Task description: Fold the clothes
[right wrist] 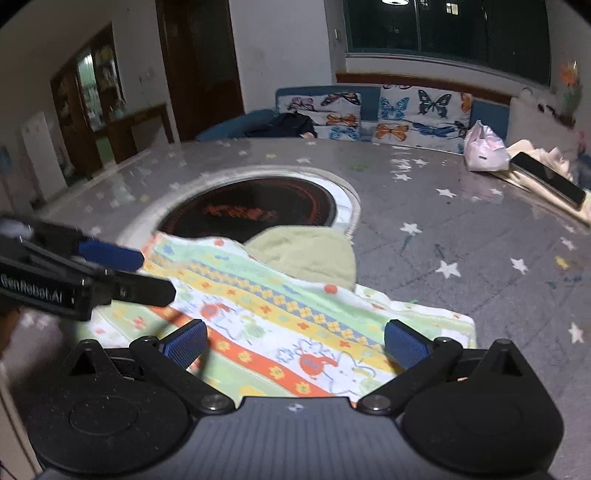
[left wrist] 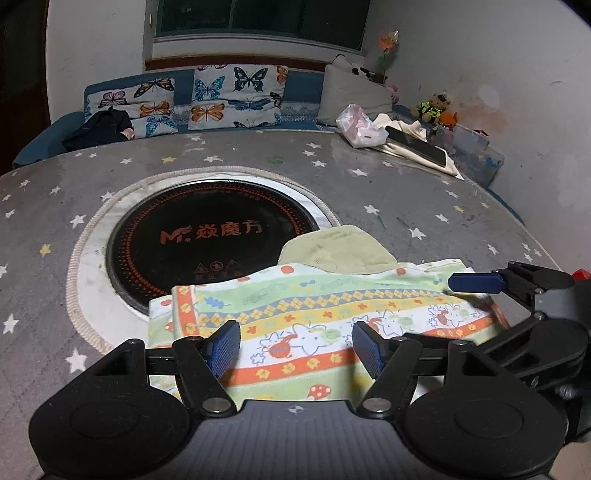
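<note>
Two cloths lie on the table [left wrist: 406, 177] at its near edge: a printed towel [left wrist: 317, 321] with orange, yellow and green bands and cartoon animals, and a plain pale-green cloth [left wrist: 336, 249] that sticks out from under the towel's far edge. The towel's far left corner overlaps the rim of the round black cooktop [left wrist: 210, 236] set into the table's middle, and the green cloth lies just beside that rim.

The left gripper [left wrist: 295, 345] sits low over the towel's near part, its blue pads wide apart with nothing between them. The right gripper [right wrist: 295, 343] is likewise spread wide over the near right part of the towel, empty. In the left wrist view the right gripper's blue tip reaches in over the towel's far right corner; whether it touches the fabric cannot be told. In the right wrist view the left gripper enters from the left, blurred, over the towel's left side.

Further off, at the table's far right, lie a pink bag [left wrist: 358, 127] and a dark phone [left wrist: 417, 146] on a cream cloth. Behind the table stand butterfly cushions [left wrist: 236, 96] beneath a dark window [left wrist: 258, 18].
</note>
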A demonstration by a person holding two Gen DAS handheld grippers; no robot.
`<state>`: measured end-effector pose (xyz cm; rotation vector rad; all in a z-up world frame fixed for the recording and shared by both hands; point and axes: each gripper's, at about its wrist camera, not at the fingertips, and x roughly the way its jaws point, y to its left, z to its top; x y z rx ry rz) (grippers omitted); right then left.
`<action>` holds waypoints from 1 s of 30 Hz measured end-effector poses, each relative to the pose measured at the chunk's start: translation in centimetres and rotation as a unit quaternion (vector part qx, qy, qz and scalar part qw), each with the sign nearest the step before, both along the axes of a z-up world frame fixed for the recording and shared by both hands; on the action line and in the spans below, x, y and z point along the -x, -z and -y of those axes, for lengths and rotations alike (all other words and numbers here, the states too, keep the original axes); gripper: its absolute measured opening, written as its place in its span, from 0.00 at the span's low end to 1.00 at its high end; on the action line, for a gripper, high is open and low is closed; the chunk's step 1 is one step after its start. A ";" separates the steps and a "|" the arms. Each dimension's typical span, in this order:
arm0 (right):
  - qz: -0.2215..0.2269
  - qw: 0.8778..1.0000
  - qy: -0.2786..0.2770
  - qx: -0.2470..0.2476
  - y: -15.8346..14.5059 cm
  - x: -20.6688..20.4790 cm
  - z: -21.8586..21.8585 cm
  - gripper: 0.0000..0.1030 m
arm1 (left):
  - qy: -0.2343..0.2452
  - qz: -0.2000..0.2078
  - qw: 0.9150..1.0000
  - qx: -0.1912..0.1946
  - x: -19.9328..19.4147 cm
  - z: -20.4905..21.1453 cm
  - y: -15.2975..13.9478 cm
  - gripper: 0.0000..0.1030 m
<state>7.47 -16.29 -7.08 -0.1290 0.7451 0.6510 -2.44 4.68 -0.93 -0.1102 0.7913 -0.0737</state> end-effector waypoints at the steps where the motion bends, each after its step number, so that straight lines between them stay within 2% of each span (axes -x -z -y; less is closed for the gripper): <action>1: 0.003 1.000 0.003 0.005 0.1 0.1 -0.1 1.00 | 0.000 -0.005 1.000 -0.001 -0.3 0.1 0.3 0.67; 6: 0.012 1.000 0.001 0.001 0.0 0.3 0.1 1.00 | -0.004 -0.014 1.000 -0.022 -0.8 0.3 1.7 0.66; 12: 0.029 0.999 -0.016 -0.017 -1.6 1.8 0.5 1.00 | -0.004 -0.006 1.000 -0.020 0.3 0.2 0.8 0.66; 20: 0.020 0.999 -0.026 0.006 0.4 3.3 0.1 1.00 | 0.001 -0.007 0.999 -0.037 1.6 0.8 1.2 0.67; 26: 0.040 0.999 -0.028 -0.011 -1.2 4.5 0.9 1.00 | -0.001 0.012 0.999 -0.033 4.0 0.5 -0.2 0.67; 30: 0.031 0.999 -0.028 -0.006 -0.5 5.0 1.0 1.00 | -0.001 0.006 0.999 -0.037 5.5 0.4 0.1 0.67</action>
